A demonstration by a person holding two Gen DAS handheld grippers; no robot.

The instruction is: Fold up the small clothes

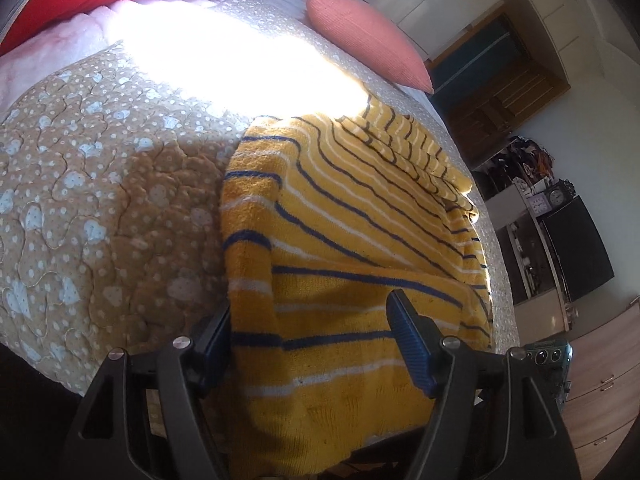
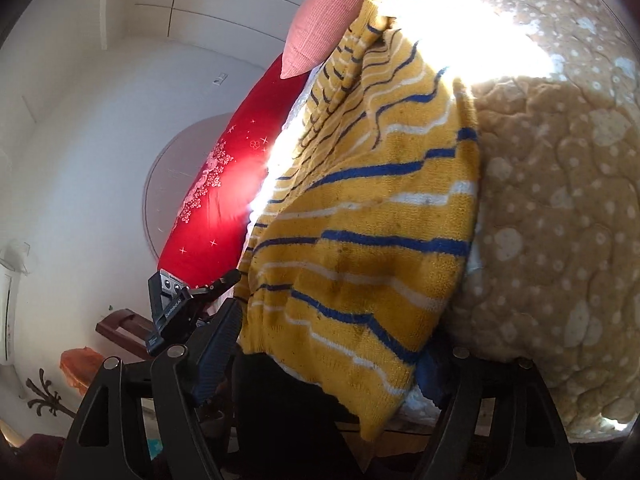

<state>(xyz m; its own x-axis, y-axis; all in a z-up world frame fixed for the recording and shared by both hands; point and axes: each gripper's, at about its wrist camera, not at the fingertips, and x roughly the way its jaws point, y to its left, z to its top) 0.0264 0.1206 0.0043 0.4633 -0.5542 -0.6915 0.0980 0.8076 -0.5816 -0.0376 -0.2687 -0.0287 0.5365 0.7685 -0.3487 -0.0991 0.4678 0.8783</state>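
the yellow striped sweater lies on the spotty quilt. the left gripper and the right gripper are both spread wide at its hem, holding nothing.

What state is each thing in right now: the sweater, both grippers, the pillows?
Yellow striped sweater: spread on the quilt, hem overhanging the bed edge, one side folded in.
Left gripper: open, straddling the hem.
Right gripper: open, at the hem.
Pink pillow: lying on the bed.
Red pillow: propped at the headboard.
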